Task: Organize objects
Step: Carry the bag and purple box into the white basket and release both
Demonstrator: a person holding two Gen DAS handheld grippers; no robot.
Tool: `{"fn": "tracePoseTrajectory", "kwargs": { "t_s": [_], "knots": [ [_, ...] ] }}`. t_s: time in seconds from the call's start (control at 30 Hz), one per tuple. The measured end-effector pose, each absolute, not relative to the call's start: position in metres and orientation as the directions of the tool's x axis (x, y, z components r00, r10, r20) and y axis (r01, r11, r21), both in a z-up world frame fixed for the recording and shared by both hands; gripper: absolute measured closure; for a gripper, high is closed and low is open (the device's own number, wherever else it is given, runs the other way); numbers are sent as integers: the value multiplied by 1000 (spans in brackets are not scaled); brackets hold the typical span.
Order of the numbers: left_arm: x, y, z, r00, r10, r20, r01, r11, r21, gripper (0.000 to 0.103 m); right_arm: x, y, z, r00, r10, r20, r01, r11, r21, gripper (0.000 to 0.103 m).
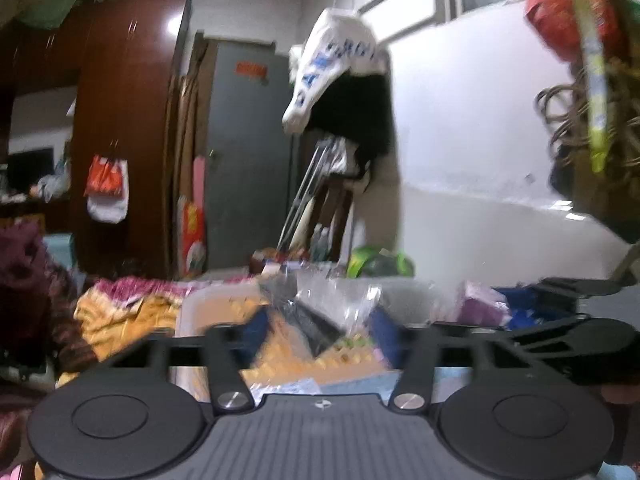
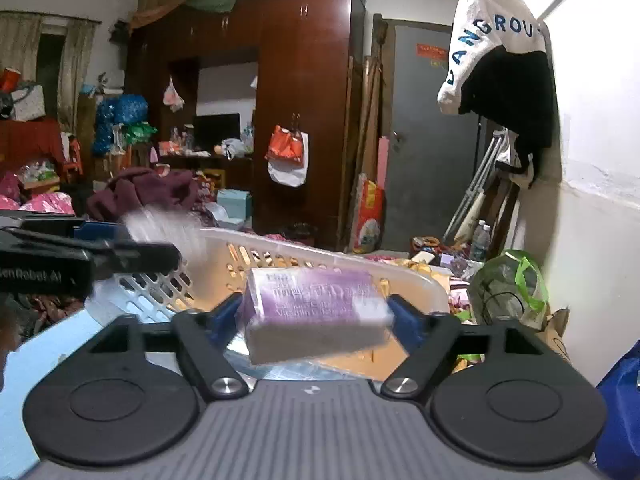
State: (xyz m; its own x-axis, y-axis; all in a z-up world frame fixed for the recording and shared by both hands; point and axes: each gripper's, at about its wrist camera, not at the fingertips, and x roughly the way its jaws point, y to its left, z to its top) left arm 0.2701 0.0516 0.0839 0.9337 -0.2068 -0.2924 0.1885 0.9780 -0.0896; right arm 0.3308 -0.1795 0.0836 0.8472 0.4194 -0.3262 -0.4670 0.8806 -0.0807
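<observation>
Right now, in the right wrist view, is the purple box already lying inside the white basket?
No, the purple box is between the right gripper fingers, in front of the white basket.

White hanging garment (image 2: 492, 40), right of the grey door (image 2: 428, 132): blue letters "ANGROU". Purple box (image 2: 316, 300), below the door: "Vitamin", rest blurred. Left gripper (image 2: 44, 276) casing, far left of the door: "Robot AI".

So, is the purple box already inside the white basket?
Not inside: the purple box sits between fingers of the right hand-held gripper, the white basket rim behind it.
</observation>
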Motion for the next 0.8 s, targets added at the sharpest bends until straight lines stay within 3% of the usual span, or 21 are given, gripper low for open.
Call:
{"fn": "tracePoseTrajectory", "kwargs": {
  "t_s": [0.1, 0.17, 0.27, 0.4, 0.6, 0.67, 0.73, 0.8],
  "knots": [
    [251, 55, 79, 945, -181, -273, 169, 983, -68, 23, 302, -194, 82, 866, 424, -266, -457, 887, -74, 0],
    [224, 59, 81, 953, -180, -245, 173, 984, -47, 21, 271, -211, 74, 871, 430, -237, -453, 890, -52, 0],
    [170, 68, 66, 967, -161, -198, 157, 987, -36, 6, 238, -233, 53, 859, 463, -218, -470, 882, 23, 0],
    [138, 86, 31, 958, -128, -258, 102, 988, -114, 6, 211, -245, 16, 859, 454, -237, -456, 889, 47, 0],
    [160, 102, 7, 938, -139, -318, 81, 979, -188, 6, 220, -224, 15, 865, 436, -248, -451, 893, -3, 6],
    [167, 102, 3, 932, -130, -338, 72, 981, -179, 6, 223, -219, 12, 859, 440, -263, -459, 889, -11, 12],
    [168, 105, -3, 916, -159, -368, 83, 974, -213, 7, 228, -214, 7, 827, 470, -310, -495, 869, -1, 27],
    [171, 109, -6, 904, -192, -382, 106, 966, -236, 7, 227, -214, 1, 809, 495, -316, -517, 856, 19, 30]
  ]
}}
